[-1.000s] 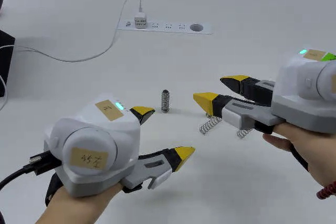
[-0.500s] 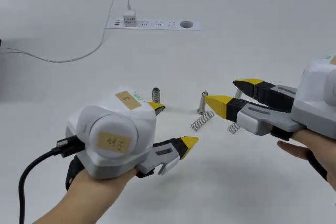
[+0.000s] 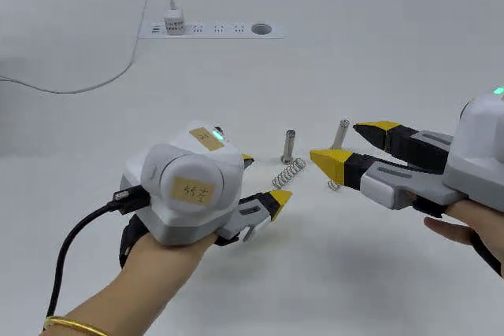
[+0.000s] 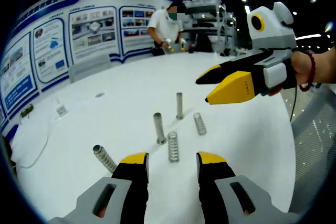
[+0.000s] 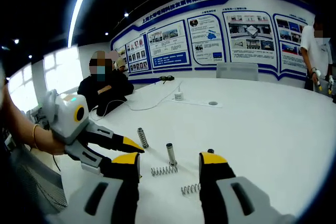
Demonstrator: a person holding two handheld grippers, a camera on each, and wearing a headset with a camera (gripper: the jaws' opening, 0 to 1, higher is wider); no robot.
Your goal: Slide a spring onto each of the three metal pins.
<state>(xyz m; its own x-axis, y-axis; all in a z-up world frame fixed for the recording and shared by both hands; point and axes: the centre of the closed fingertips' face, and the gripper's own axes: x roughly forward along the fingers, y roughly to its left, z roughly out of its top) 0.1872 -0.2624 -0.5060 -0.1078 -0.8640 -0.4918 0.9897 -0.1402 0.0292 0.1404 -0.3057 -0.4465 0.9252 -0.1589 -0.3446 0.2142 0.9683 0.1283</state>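
One of three done (the sprung pin [image 4: 103,157]). Near pin [image 4: 158,128] and far pin [image 4: 179,105] stand bare, near spring [image 4: 173,147] and far spring [image 4: 199,123] loose on the table [image 4: 252,145] beside them. Left gripper [image 4: 172,157] and right gripper [image 5: 169,157] gape empty.

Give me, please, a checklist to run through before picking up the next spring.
1. The left gripper is open and empty: ok.
2. The right gripper is open and empty: ok.
3. The nearer loose spring lies free on the table, ahead of the left gripper: ok.
4. The farther loose spring lies apart from the pins: ok.
5. The nearer bare pin and the farther bare pin stand upright: ok.
6. The third pin already wears its fitted spring: ok.
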